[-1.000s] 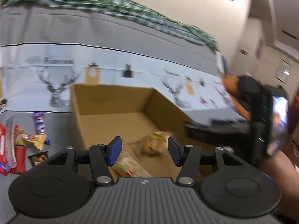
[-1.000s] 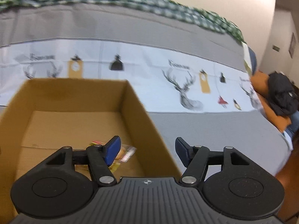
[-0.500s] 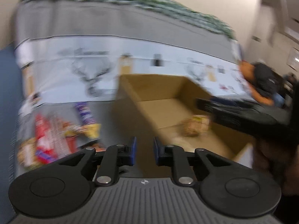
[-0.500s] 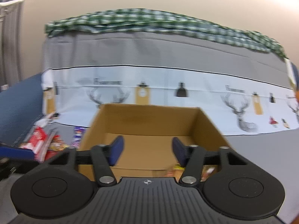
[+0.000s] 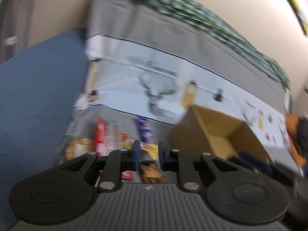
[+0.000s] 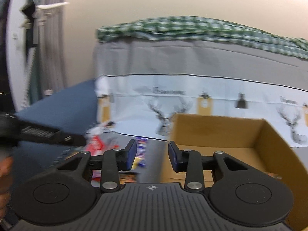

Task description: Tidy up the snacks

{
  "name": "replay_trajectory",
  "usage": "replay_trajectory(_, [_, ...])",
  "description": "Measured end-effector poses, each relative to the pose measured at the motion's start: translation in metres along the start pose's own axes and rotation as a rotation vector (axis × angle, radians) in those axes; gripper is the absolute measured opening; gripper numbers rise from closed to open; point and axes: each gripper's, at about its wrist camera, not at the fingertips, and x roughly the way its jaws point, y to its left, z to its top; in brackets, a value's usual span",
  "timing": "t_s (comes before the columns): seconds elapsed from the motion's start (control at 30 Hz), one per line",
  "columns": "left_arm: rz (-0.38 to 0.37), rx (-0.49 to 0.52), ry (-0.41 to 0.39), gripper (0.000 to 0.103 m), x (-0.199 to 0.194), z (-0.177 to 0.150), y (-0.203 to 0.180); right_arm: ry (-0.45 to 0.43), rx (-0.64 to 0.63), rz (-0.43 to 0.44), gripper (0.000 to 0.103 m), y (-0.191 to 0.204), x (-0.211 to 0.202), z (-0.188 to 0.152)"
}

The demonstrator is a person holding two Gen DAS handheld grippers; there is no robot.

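Observation:
A pile of snack packets lies on the grey cover left of an open cardboard box (image 5: 221, 134). In the left wrist view I see a red packet (image 5: 101, 134), a purple bar (image 5: 144, 130), a yellow packet (image 5: 149, 148) and a dark packet (image 5: 151, 173). My left gripper (image 5: 148, 155) hovers over them, narrowly open and empty. My right gripper (image 6: 152, 156) is open and empty, over the box's left wall (image 6: 154, 159); the box (image 6: 221, 134) and the purple bar (image 6: 141, 150) show there too. Both views are blurred.
A blue cushion (image 5: 38, 88) lies at the left. A deer-print cloth (image 6: 173, 104) and a grey backrest with a green checked blanket (image 6: 192, 27) rise behind. An orange and black object (image 5: 296, 134) sits at the far right.
Both grippers have swung left, from over the box toward the snack pile. The left gripper closed from wide open to a narrow gap. The right gripper stayed open.

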Motion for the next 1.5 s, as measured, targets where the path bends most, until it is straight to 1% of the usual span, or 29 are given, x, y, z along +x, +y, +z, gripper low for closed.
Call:
replay_trajectory(0.1, [0.052,-0.069,-0.009,0.021,0.001,0.006,0.016,0.001,-0.041,0.075,0.038,0.018,0.001,-0.005])
replay_trajectory(0.2, [0.101,-0.084,0.0,0.021,0.004,0.008,0.023,0.001,-0.075,0.124,0.038,0.033,0.004,-0.013])
replay_trajectory(0.3, [0.128,-0.084,0.027,0.022,0.01,0.008,0.027,0.007,-0.104,0.133,0.039,0.043,0.009,-0.025])
replay_trajectory(0.37, [0.143,-0.077,0.046,0.024,0.015,0.005,0.028,0.046,-0.13,0.124,0.039,0.051,0.018,-0.031])
replay_trajectory(0.4, [0.147,-0.073,0.049,0.027,0.017,0.005,0.029,0.053,-0.12,0.129,0.04,0.053,0.022,-0.031])
replay_trajectory(0.43, [0.153,-0.069,0.052,0.027,0.02,0.003,0.029,0.042,-0.12,0.14,0.044,0.054,0.023,-0.032])
replay_trajectory(0.47, [0.162,-0.066,0.057,0.027,0.023,0.003,0.03,0.031,-0.138,0.138,0.052,0.056,0.025,-0.034])
replay_trajectory(0.5, [0.166,-0.066,0.059,0.027,0.025,0.003,0.031,0.031,-0.167,0.125,0.054,0.058,0.03,-0.039])
replay_trajectory(0.6, [0.175,-0.05,0.072,0.027,0.034,-0.002,0.03,0.124,-0.21,0.083,0.055,0.063,0.056,-0.051])
replay_trajectory(0.73, [0.188,-0.03,0.081,0.028,0.047,-0.008,0.031,0.178,-0.258,0.038,0.055,0.072,0.082,-0.062])
replay_trajectory(0.8, [0.187,-0.007,0.061,0.042,0.05,-0.012,0.031,0.19,-0.303,0.0,0.055,0.08,0.092,-0.067])
replay_trajectory(0.87, [0.196,0.012,0.07,0.042,0.056,-0.015,0.03,0.229,-0.336,-0.038,0.057,0.085,0.104,-0.073])
replay_trajectory(1.0, [0.204,0.033,0.052,0.044,0.065,-0.015,0.031,0.303,-0.343,-0.11,0.057,0.083,0.122,-0.081])
replay_trajectory(1.1, [0.213,0.03,0.068,0.044,0.077,-0.014,0.034,0.337,-0.344,-0.124,0.057,0.081,0.13,-0.086])
replay_trajectory(1.23, [0.212,0.035,0.073,0.044,0.085,-0.015,0.036,0.338,-0.344,-0.138,0.055,0.081,0.132,-0.088])
replay_trajectory(1.27, [0.212,0.037,0.077,0.044,0.087,-0.015,0.036,0.338,-0.338,-0.138,0.053,0.081,0.133,-0.087])
replay_trajectory(1.3, [0.21,0.038,0.079,0.044,0.088,-0.016,0.037,0.339,-0.334,-0.136,0.045,0.081,0.134,-0.087])
replay_trajectory(1.33, [0.208,0.037,0.081,0.044,0.088,-0.016,0.037,0.34,-0.333,-0.13,0.042,0.081,0.133,-0.088])
replay_trajectory(1.5, [0.196,0.03,0.077,0.044,0.087,-0.017,0.039,0.333,-0.353,-0.123,0.039,0.084,0.131,-0.09])
